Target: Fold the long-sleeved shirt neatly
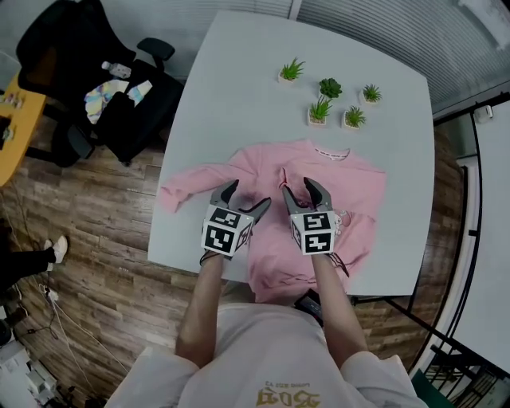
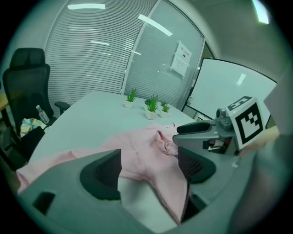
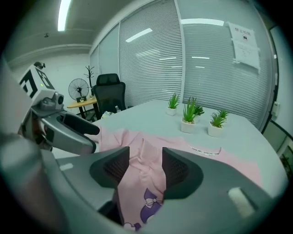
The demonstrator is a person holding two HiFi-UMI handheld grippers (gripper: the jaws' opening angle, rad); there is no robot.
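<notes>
In your head view the light is bright and even, coming from overhead. The table (image 1: pixel 239 72) reads as a flat pale grey, and only faint, soft-edged shadows lie beneath your left gripper (image 1: pixel 250 194) and right gripper (image 1: pixel 296 185). The wooden floor (image 1: pixel 96 239) looks darker. Straight edges bow outward toward the borders. Both gripper views are strongly fisheye, ringed by black corners, with a greenish cast that is stronger in the left one. A ceiling strip light (image 3: pixel 64 13) burns out to white, and bright bars reflect on the blinds (image 3: pixel 201 59). The jaws nearest each lens look soft, while the far room stays fairly sharp.
</notes>
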